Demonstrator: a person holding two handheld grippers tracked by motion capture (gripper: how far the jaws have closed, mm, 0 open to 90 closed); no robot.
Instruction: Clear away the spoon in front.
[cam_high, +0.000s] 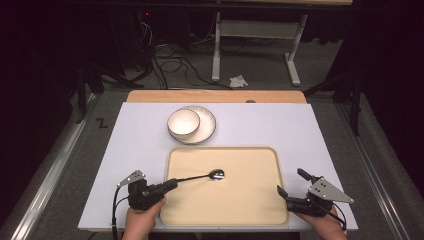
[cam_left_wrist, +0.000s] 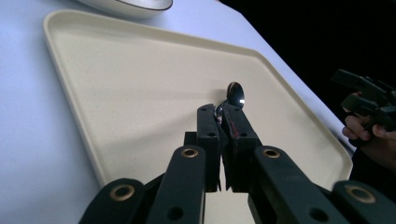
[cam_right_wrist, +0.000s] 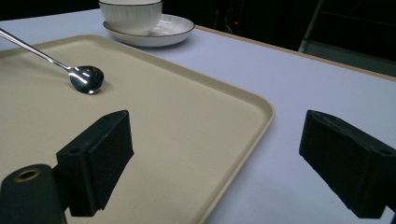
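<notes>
A metal spoon (cam_high: 216, 174) lies out over the beige tray (cam_high: 225, 205), its bowl (cam_right_wrist: 86, 78) at the tray's surface near the middle. My left gripper (cam_high: 170, 184) sits at the tray's left edge, shut on the spoon's handle; in the left gripper view the jaws pinch the handle just behind the spoon bowl (cam_left_wrist: 235, 93). My right gripper (cam_high: 291, 182) rests by the tray's front right corner, open, with nothing between its jaws. In the right gripper view the gripper (cam_right_wrist: 215, 140) straddles the tray rim (cam_right_wrist: 261, 109).
A white bowl (cam_high: 183, 122) stands on a white plate (cam_high: 207, 127) just behind the tray, also seen as bowl (cam_right_wrist: 130, 16) on plate (cam_right_wrist: 173, 28). The white tabletop (cam_high: 300, 130) borders the tray on all sides. The other hand's gripper (cam_left_wrist: 369, 95) shows at right.
</notes>
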